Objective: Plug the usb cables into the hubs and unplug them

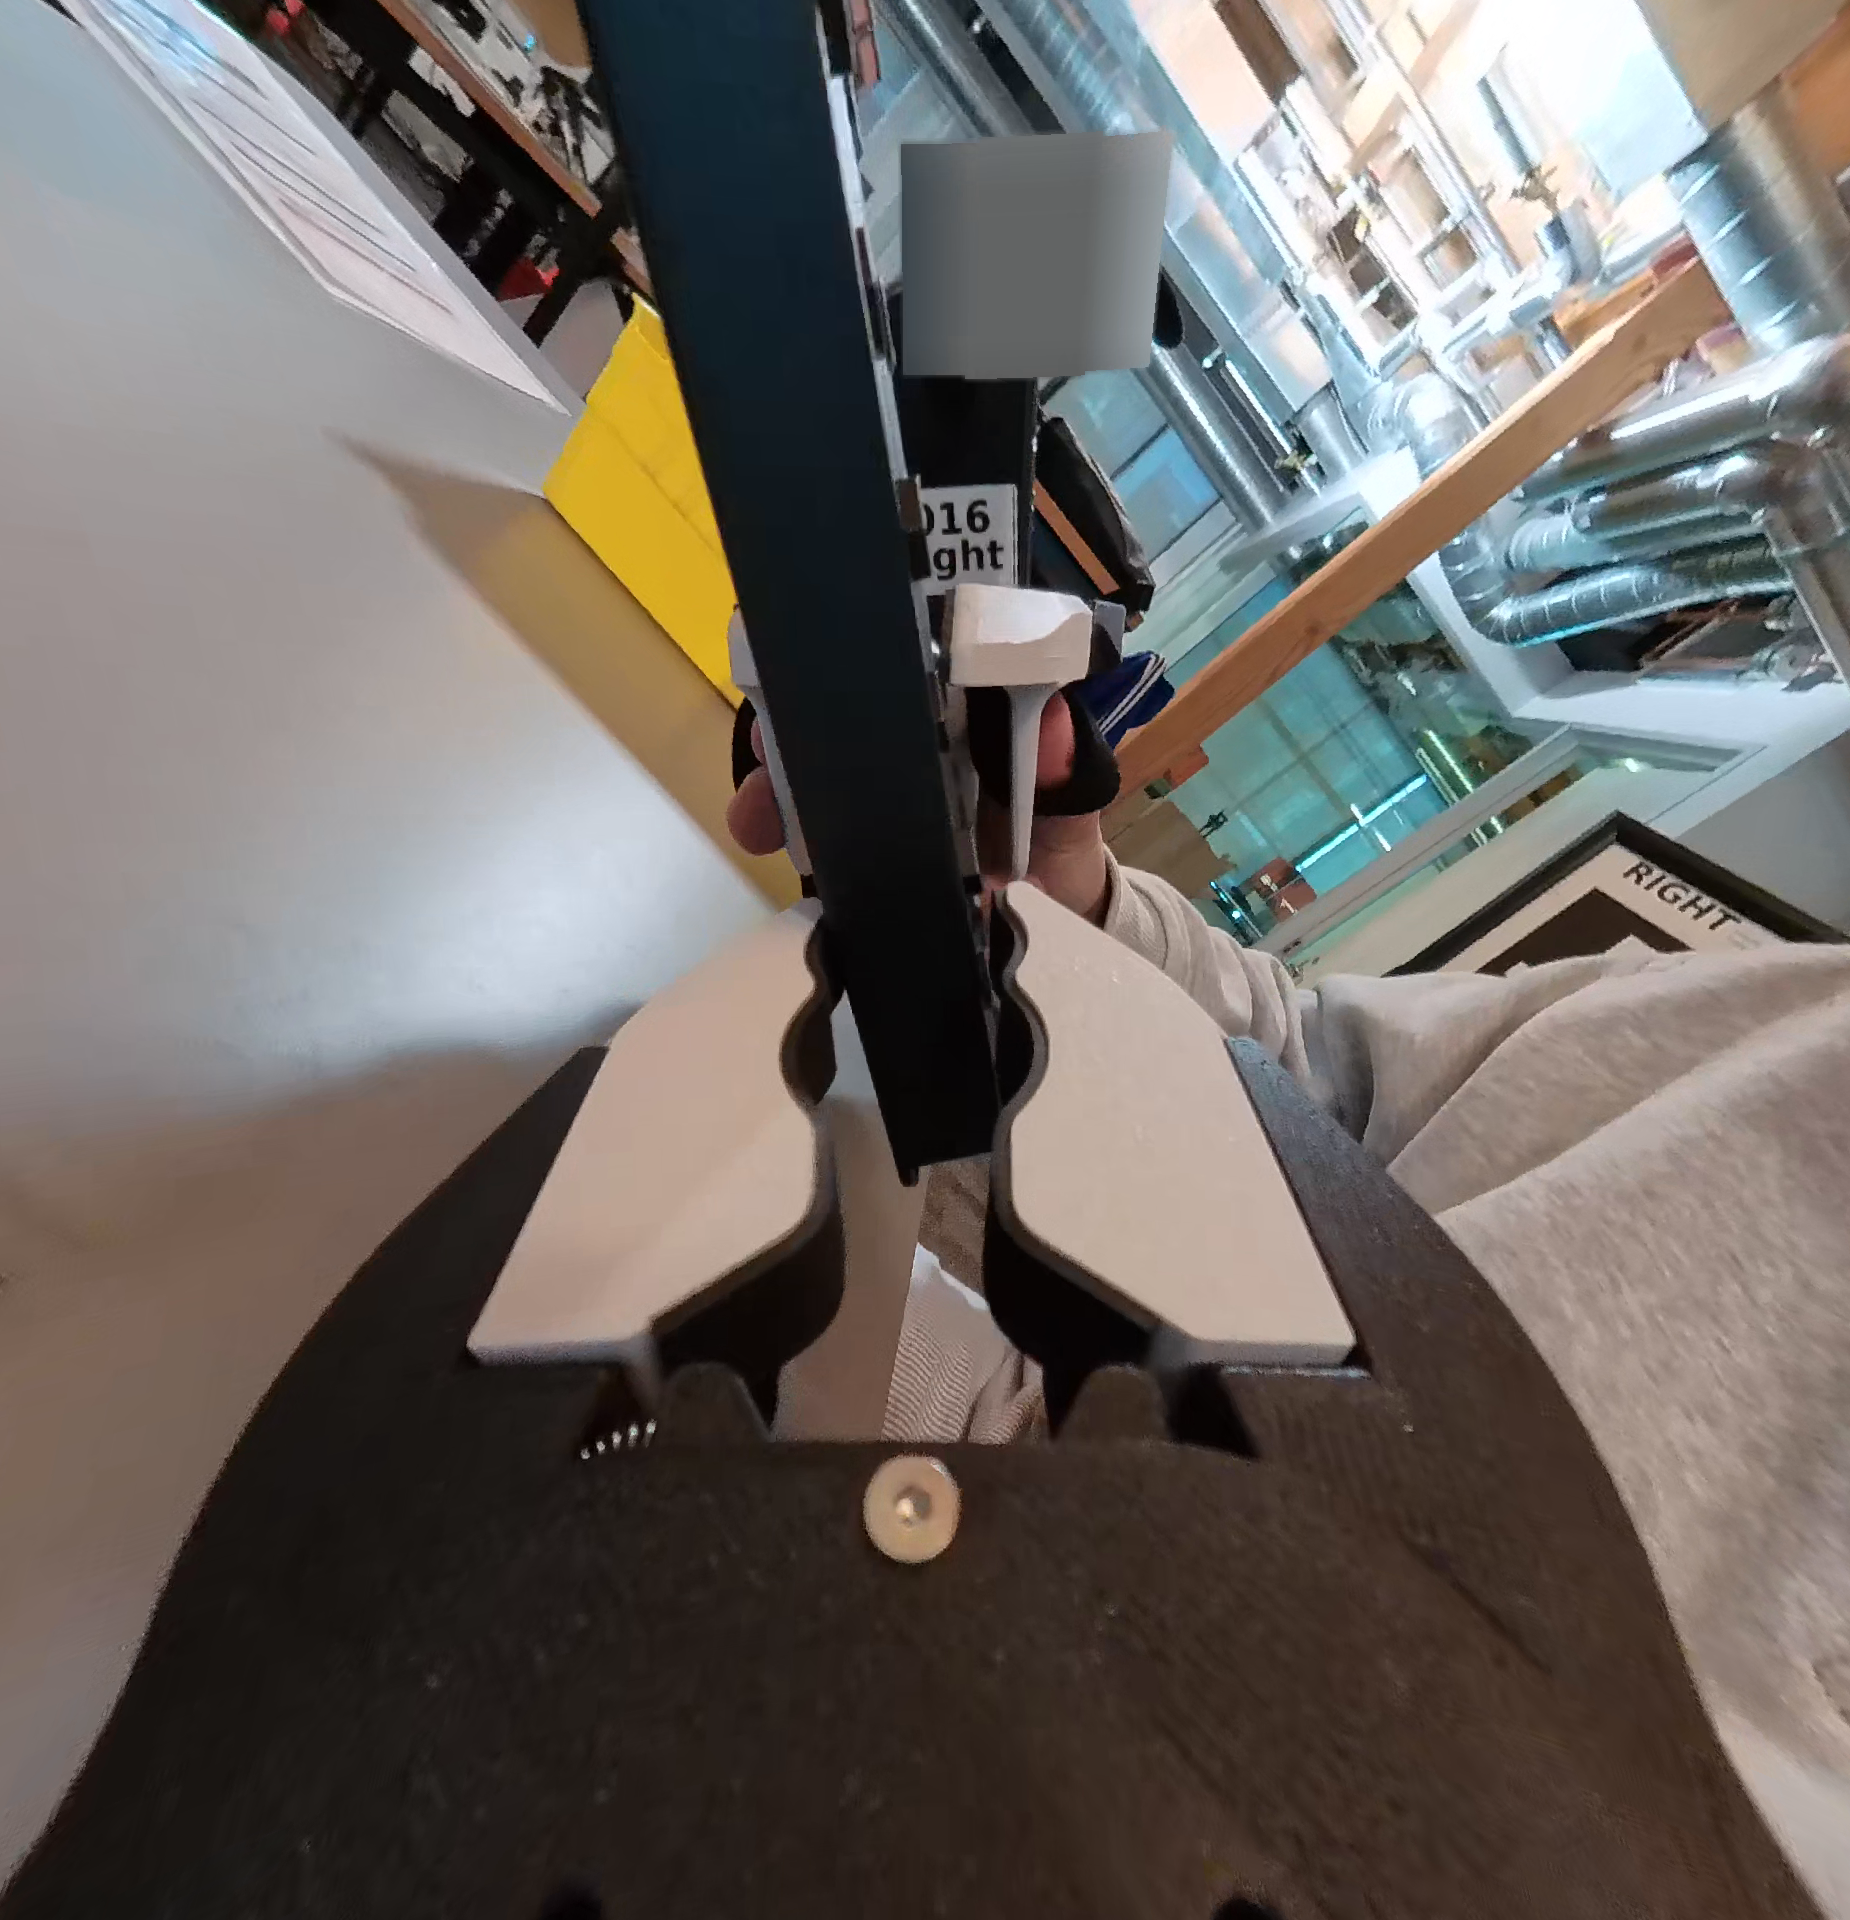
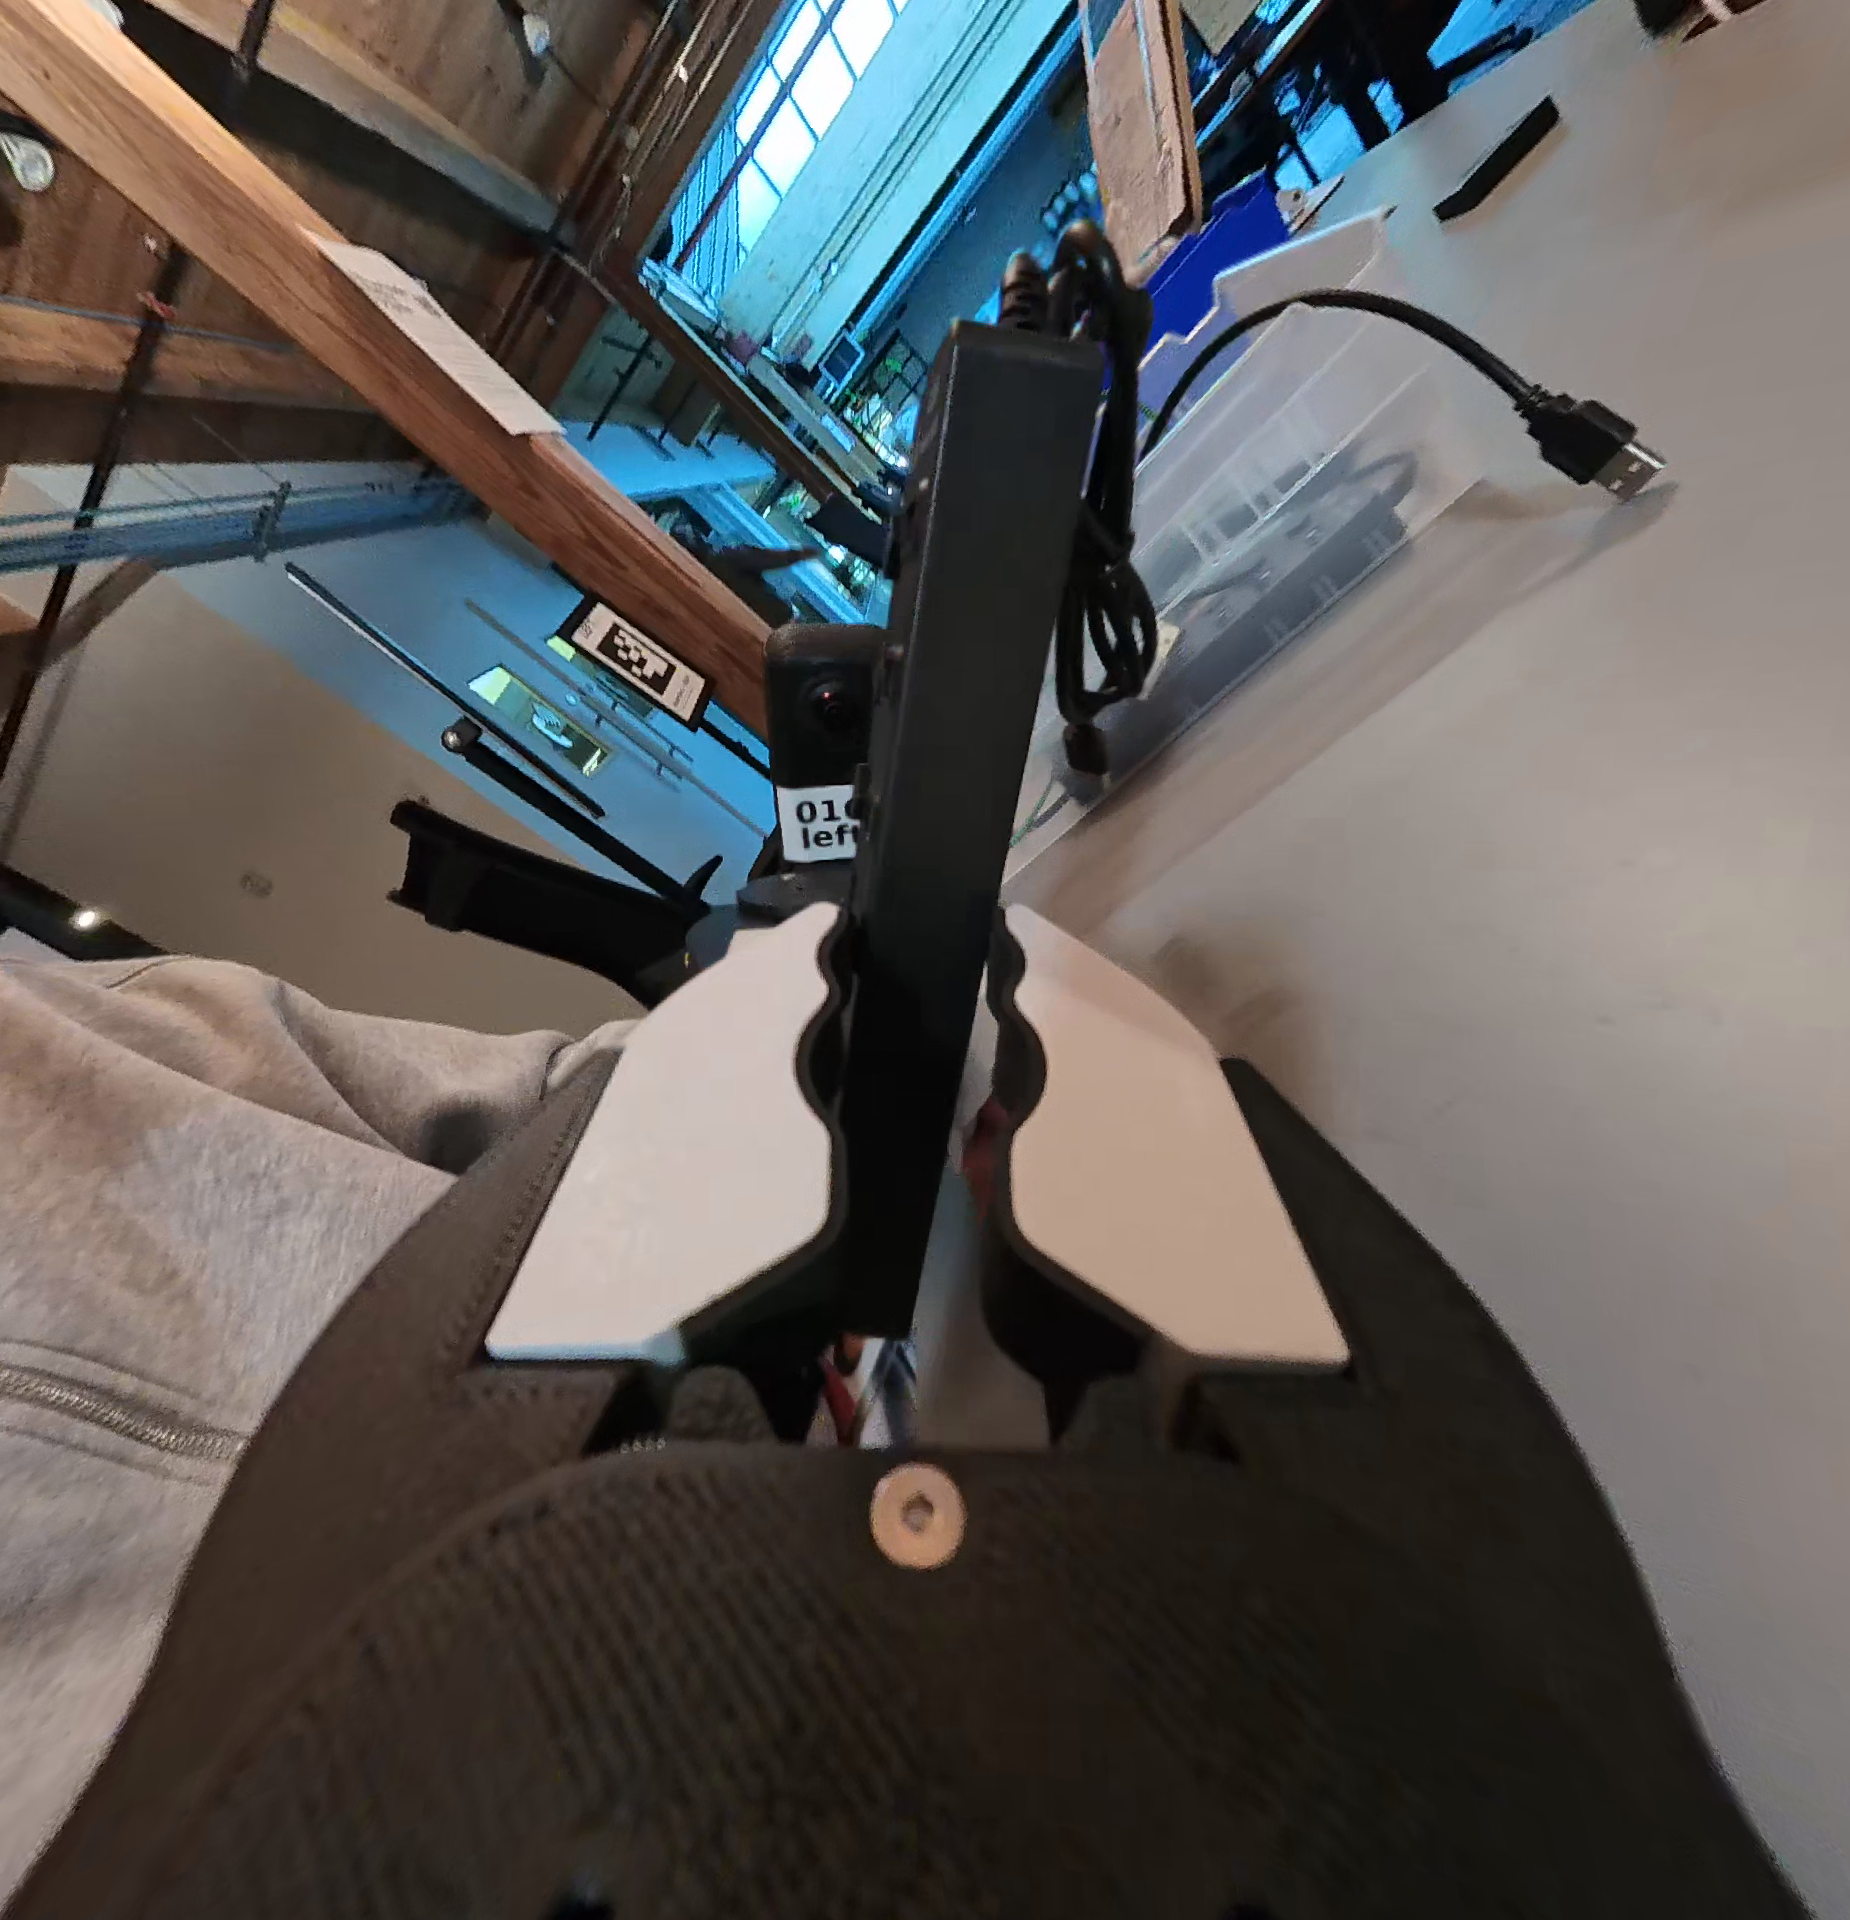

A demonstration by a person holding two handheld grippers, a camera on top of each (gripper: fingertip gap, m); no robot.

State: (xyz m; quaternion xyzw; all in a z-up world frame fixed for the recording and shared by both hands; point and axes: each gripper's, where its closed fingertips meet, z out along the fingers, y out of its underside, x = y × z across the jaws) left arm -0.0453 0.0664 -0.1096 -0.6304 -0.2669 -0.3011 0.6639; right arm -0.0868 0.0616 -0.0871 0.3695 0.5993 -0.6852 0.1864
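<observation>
The left gripper has its pale, wavy-edged fingers closed against the flat sides of a long dark hub, a slim matte bar of rectangular section. In the left wrist view its long axis runs away from the camera, leaning up and a little left, and its near end sits between the finger roots. The right gripper clamps the same hub from the opposite end, smooth light fingers pressed on both faces, the bar pointing up and slightly right. Both tool bodies are black ribbed plastic with a silver screw. A bundled black cable hangs off the hub's far end beside a clear plastic bin. A loose black USB cable lies across the bin, its metal plug over the white table. A grey fleece sleeve borders the left gripper
</observation>
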